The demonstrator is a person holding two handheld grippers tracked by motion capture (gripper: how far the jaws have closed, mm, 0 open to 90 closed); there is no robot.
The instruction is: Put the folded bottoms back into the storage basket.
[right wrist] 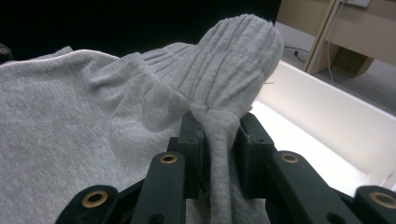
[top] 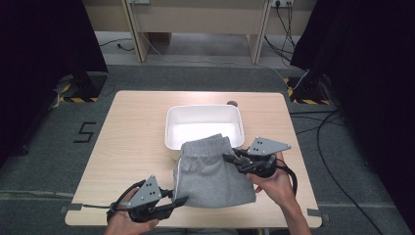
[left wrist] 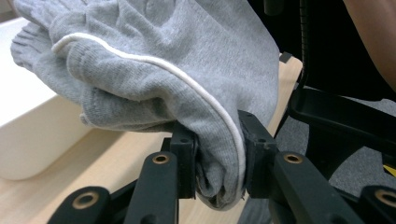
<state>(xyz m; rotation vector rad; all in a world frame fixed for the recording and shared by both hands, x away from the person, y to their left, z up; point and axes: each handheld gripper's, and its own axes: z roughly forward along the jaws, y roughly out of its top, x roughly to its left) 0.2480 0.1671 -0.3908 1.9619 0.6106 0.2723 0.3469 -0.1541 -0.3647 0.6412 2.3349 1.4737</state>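
Observation:
A folded pair of grey shorts (top: 213, 171) with a white side stripe hangs between my two grippers, lifted over the near middle of the wooden table (top: 132, 142). My left gripper (top: 180, 199) is shut on the shorts' near left corner; in the left gripper view the grey shorts (left wrist: 187, 70) bunch between its pads (left wrist: 218, 163). My right gripper (top: 231, 159) is shut on the ribbed waistband at the right side, and the right gripper view has the grey shorts (right wrist: 93, 121) pinched in that gripper (right wrist: 219, 149). The waistband overlaps the near rim of a white bin (top: 203, 125).
The white bin (left wrist: 28, 135) stands just behind the shorts at the table's centre, and its inner wall (right wrist: 327, 121) lies to the right of my right gripper. Bare wood lies left and right of it. Black stands and cables sit on the floor around the table.

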